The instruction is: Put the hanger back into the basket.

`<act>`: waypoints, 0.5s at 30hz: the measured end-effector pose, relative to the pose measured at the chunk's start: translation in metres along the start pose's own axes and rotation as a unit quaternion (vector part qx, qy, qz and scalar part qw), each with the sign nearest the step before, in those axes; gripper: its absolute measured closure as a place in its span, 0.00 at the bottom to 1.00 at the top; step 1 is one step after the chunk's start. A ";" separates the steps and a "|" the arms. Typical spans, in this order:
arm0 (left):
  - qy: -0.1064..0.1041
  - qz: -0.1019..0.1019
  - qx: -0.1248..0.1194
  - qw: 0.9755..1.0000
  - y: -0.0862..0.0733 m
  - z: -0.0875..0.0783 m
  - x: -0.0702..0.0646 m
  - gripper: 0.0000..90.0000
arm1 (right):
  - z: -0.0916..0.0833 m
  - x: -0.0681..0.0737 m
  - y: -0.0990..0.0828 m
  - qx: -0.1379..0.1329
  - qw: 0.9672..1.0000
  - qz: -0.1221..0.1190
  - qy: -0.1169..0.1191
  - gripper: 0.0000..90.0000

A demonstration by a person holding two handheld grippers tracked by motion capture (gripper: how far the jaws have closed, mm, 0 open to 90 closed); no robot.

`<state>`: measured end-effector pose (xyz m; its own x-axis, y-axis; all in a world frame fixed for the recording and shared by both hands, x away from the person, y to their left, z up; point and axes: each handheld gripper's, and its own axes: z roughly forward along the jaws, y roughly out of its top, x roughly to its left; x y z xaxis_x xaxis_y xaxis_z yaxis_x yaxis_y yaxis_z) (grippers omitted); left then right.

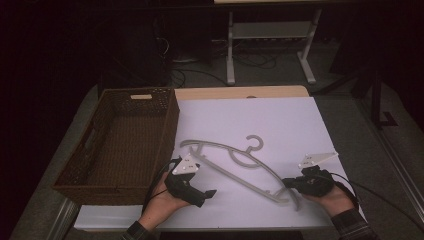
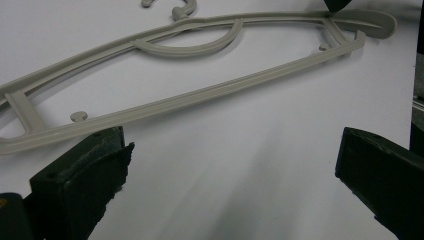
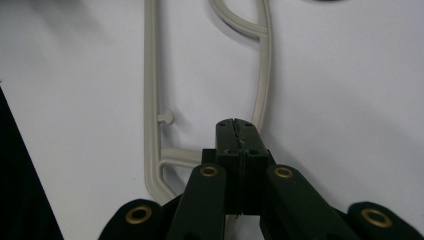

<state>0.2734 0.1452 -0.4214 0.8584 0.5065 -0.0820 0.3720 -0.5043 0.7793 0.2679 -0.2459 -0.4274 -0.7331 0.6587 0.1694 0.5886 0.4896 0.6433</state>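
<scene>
Hanger (image 1: 235, 162), grey plastic, lies flat on the white sheet (image 1: 280, 120) in the middle of the table, hook pointing away from the person. The right gripper (image 1: 289, 183) sits at its near end with jaws pressed tight together; whether they pinch the plastic I cannot tell. The left gripper (image 1: 210, 193) waits with jaws wide apart, just short of the bar, likely ready to take the other end. A wicker basket (image 1: 165, 130) stands alongside, probably its destination.

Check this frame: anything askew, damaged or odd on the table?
Nothing damaged or spilled. The grey hanger lies flat but diagonal on the white sheet, outside the wicker basket. The right hand-held gripper has its jaws shut at the hanger's end; whether they pinch it is unclear. The left hand-held gripper is open beside it.
</scene>
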 end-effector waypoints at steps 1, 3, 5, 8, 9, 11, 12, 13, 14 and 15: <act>0.000 0.000 0.000 1.000 0.000 0.000 0.000 0.00 | -0.002 0.001 -0.002 0.000 1.000 -0.001 -0.001 1.00; 0.000 -0.001 0.000 1.000 0.000 0.000 0.000 0.00 | -0.003 0.002 -0.003 0.002 1.000 0.001 -0.002 1.00; 0.000 -0.001 0.000 1.000 0.000 0.000 0.000 0.00 | -0.006 0.003 -0.007 0.002 1.000 0.005 0.001 1.00; 0.001 -0.001 0.000 1.000 0.000 0.000 0.000 0.00 | -0.007 0.004 -0.010 0.005 1.000 0.007 0.002 1.00; 0.001 -0.001 0.001 1.000 0.000 0.000 0.000 0.00 | -0.007 0.005 -0.011 0.008 1.000 0.007 0.003 1.00; 0.002 -0.001 0.001 1.000 0.000 0.000 0.000 0.00 | -0.008 0.005 -0.013 0.010 1.000 0.007 0.006 1.00; 0.002 -0.001 0.001 1.000 0.000 0.001 0.000 0.00 | -0.008 0.005 -0.013 0.010 1.000 0.006 0.005 1.00; 0.002 -0.001 0.001 1.000 0.000 0.001 0.000 0.00 | -0.009 0.005 -0.012 0.012 1.000 0.004 0.004 1.00; 0.002 -0.001 0.001 1.000 0.000 0.001 0.000 0.00 | -0.009 0.005 -0.012 0.012 1.000 0.004 0.004 1.00; 0.002 -0.001 0.001 1.000 0.000 0.001 0.000 0.00 | -0.009 0.005 -0.012 0.012 1.000 0.004 0.003 1.00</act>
<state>0.2732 0.1444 -0.4220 0.8560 0.5105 -0.0814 0.3751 -0.5052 0.7772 0.2542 -0.2538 -0.4278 -0.7301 0.6594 0.1790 0.6025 0.4977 0.6239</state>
